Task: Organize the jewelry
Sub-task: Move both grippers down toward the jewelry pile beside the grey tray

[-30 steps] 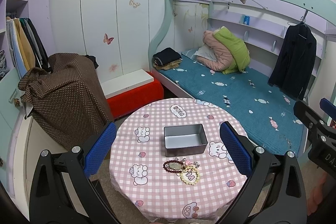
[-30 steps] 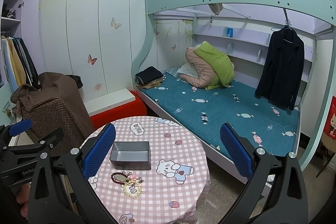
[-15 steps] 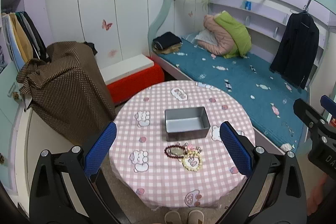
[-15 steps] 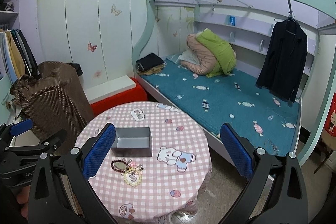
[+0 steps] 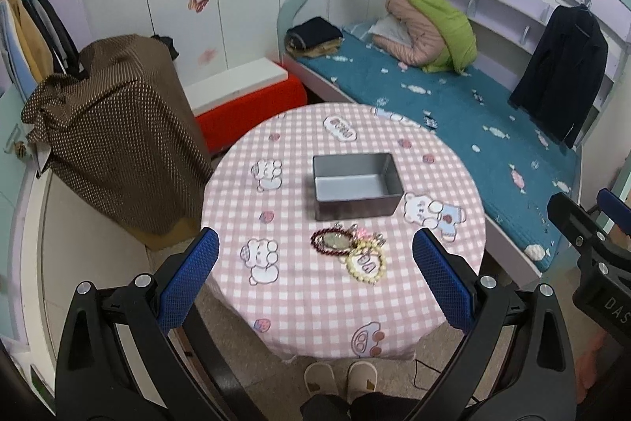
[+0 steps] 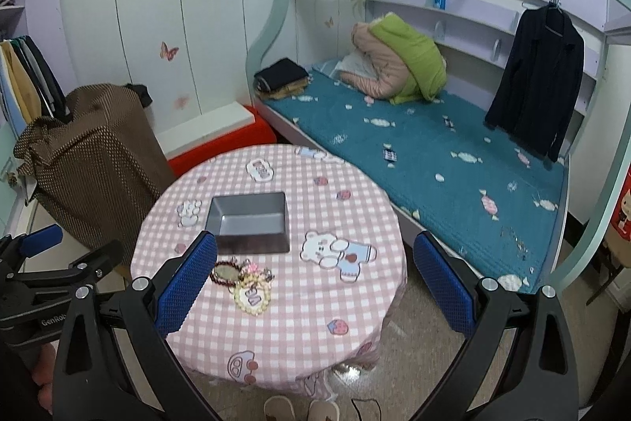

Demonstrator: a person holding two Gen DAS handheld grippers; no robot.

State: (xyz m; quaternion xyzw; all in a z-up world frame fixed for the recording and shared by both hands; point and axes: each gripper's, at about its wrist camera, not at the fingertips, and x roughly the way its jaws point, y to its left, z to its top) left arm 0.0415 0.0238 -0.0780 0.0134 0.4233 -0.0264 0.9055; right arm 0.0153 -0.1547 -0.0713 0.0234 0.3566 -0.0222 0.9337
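Jewelry (image 5: 349, 250) lies heaped on the desk (image 5: 299, 298), touching the empty tin (image 5: 357, 184) at its 6 o'clock; both grippers (image 5: 315, 279) (image 6: 315, 279) hover high, fingers apart, presumably readying to pick.

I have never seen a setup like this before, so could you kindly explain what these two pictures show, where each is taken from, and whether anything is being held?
There is no robot here: a person holds a two-finger gripper in each hand, and each gripper carries a wide-angle camera looking forward along its fingers. One picture comes from the left gripper, the other from the right gripper; the black arms with blue pads at the bottom are the fingers. Both are open and hold nothing.

Below them is a round table with a pink checked cloth. On it stand an empty grey metal tin and, just in front of it, a small heap of jewelry: a dark red bead bracelet, a cream bead bracelet and a little pink piece.
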